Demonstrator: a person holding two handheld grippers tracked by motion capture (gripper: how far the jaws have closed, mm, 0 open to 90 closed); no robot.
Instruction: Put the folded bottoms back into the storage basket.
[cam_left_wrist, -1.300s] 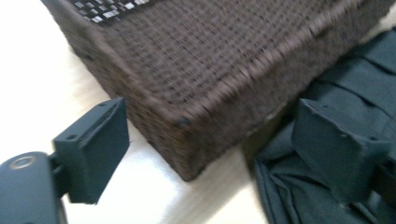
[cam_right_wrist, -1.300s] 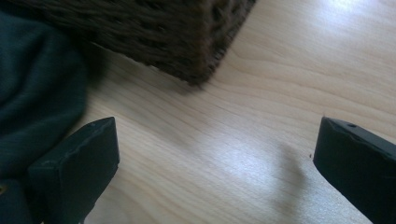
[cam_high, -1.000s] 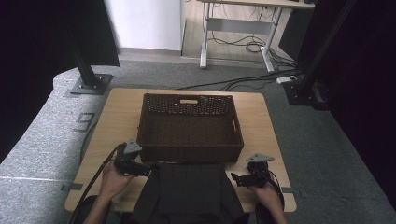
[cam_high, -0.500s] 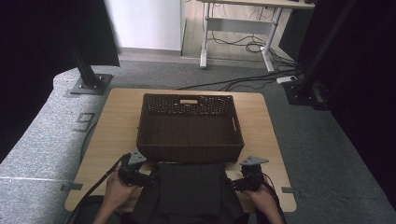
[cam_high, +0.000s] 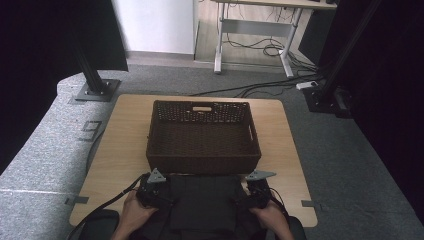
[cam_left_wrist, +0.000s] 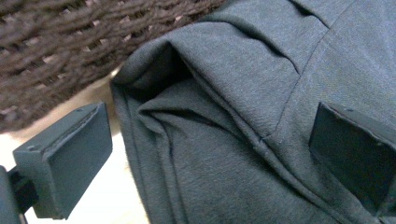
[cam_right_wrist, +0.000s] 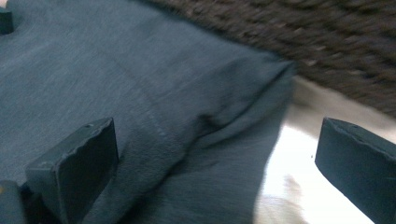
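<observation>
Pale wooden worktop (cam_high: 125, 145): our left tongs (cam_left_wrist: 205, 154) and right tongs (cam_right_wrist: 215, 163) gape apart over corners of the folded dark grey cloth (cam_high: 202, 200) beside the brown woven basket (cam_high: 202, 137); shallow bites may catch one layer, unfolding it.

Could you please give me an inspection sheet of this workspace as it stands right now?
Surface: wooden table, bare wood at both sides.
Job's things: dark grey folded cloth at the near edge, close to the brown wicker basket; nothing visible in the basket.
Clutter: nothing seen.
Grippers: left gripper and right gripper both open, jaws astride the cloth's two far corners.
Cables: a black cable trails from the left gripper.
Surroundings: grey carpet, black stands, a desk with cables behind.
</observation>
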